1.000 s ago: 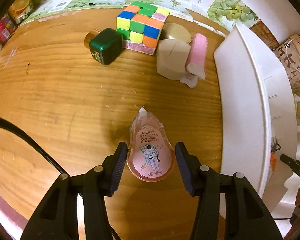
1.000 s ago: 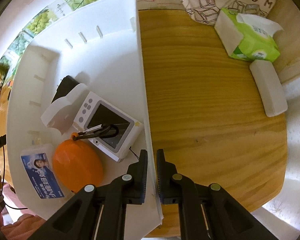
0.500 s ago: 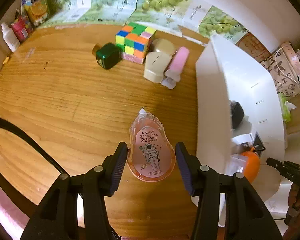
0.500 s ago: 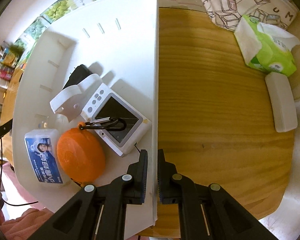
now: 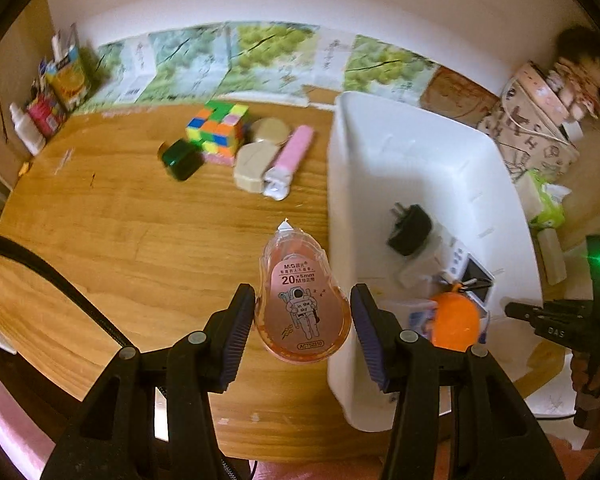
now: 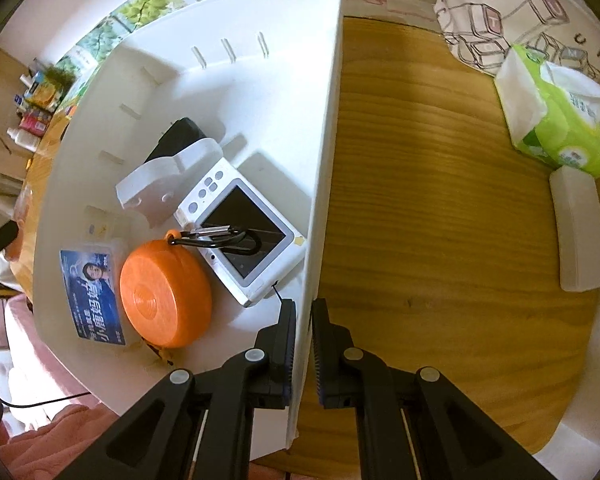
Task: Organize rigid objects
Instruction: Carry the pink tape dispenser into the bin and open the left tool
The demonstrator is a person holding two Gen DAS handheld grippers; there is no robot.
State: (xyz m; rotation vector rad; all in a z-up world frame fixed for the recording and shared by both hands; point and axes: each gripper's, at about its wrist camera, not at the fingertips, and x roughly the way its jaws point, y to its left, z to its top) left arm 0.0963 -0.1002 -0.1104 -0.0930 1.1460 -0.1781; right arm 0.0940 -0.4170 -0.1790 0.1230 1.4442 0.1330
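Note:
My left gripper (image 5: 302, 330) is shut on a pink correction tape dispenser (image 5: 300, 300) and holds it above the wooden table (image 5: 140, 240), just left of the white bin (image 5: 380, 152). My right gripper (image 6: 303, 340) is shut on the bin's right wall (image 6: 324, 168). Inside the bin lie an orange round case (image 6: 164, 292) with a carabiner, a white camera (image 6: 240, 228), a white holder (image 6: 168, 180), a black charger (image 6: 180, 132) and a blue card box (image 6: 92, 292). A colour cube (image 5: 218, 132), a green block (image 5: 182, 158), a beige case (image 5: 254, 166) and a pink tube (image 5: 292, 160) lie on the table at the back.
A green tissue pack (image 6: 556, 120) and a white bar (image 6: 578, 228) lie on the table right of the bin. A patterned bag (image 6: 512, 8) stands behind them. Bottles and boxes (image 5: 48, 100) line the far left wall.
My left gripper has risen and drawn back with the correction tape, toward the bin's left wall, so more of the table and bin shows. My right gripper keeps its hold on the bin wall.

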